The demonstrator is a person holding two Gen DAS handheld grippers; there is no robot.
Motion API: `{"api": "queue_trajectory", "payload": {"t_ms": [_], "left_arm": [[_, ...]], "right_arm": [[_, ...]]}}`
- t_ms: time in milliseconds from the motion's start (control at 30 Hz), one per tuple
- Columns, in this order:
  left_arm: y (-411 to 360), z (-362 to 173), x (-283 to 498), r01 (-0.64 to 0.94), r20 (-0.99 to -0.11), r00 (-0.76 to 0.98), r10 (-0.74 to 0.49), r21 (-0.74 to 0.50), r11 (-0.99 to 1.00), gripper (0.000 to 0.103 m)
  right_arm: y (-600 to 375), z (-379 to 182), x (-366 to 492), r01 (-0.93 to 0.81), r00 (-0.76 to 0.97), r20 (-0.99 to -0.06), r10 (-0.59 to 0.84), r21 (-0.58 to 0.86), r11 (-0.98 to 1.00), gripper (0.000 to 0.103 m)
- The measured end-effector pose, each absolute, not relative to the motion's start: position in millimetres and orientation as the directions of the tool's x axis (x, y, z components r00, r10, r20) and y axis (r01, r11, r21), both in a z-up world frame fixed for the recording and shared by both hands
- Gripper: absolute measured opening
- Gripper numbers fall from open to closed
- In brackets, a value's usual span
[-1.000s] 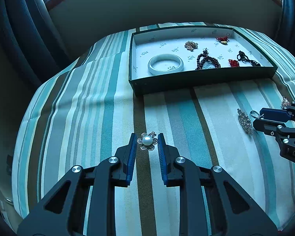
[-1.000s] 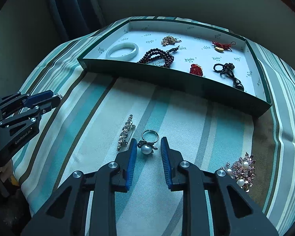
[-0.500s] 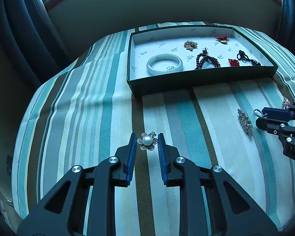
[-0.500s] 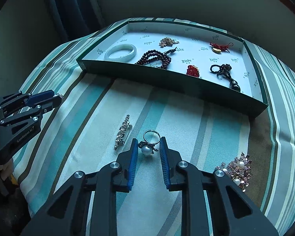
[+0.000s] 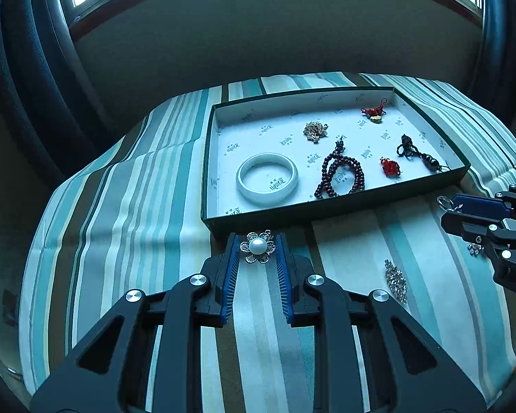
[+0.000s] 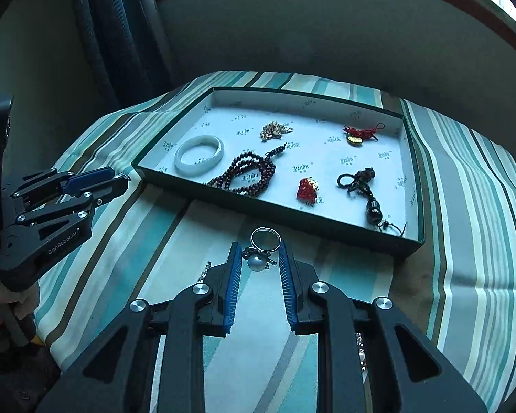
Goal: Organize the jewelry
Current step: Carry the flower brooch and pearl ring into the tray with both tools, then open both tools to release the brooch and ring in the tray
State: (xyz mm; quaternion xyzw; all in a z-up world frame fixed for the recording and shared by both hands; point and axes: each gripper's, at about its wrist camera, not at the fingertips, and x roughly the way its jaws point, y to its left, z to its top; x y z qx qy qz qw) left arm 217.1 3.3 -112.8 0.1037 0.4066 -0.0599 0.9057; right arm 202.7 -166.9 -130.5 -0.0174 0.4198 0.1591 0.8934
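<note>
My left gripper is shut on a pearl flower brooch and holds it above the cloth, just before the near wall of the green tray. My right gripper is shut on a pearl ring and holds it raised near the tray's front wall. The tray holds a white bangle, a dark bead bracelet, a gold charm, red charms and a black cord charm.
A crystal brooch lies on the striped cloth right of my left gripper. Another sparkly piece lies partly under the right gripper. A wall and curtains stand behind the table.
Both grippers closed on their pieces, lifted them off the cloth and moved forward toward the tray. The tray now looks closer in both views.
</note>
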Motion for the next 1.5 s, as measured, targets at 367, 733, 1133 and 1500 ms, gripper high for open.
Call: {"api": "queue_trajectory", "payload": {"t_ms": [367,733,1133,1500], "left_arm": [[-21.2,-92.6,281.0,0.209,-0.691,0.721,-0.051,0.148,0.967,0.021],[-45.5,-112.5,358.9,0.223,-0.702,0.711,-0.044,0.166,0.961,0.021],[-49.7,-153.0,397.7,0.238,-0.786,0.618,-0.016,0.168,0.957,0.022],[-52.3,-154.2,399.6,0.249,-0.794,0.608,-0.02,0.167,0.954,0.045]], "right_arm": [[-175.1,-105.7,264.3,-0.28,0.672,-0.698,0.247,0.068,0.957,0.023],[-169.7,-129.7,327.3,-0.276,0.645,-0.728,0.232,0.061,0.959,0.023],[-165.4,-163.7,366.0,-0.265,0.587,-0.784,0.203,0.051,0.963,0.023],[-167.3,-171.6,366.9,-0.251,0.573,-0.793,0.208,0.072,0.965,0.024]]}}
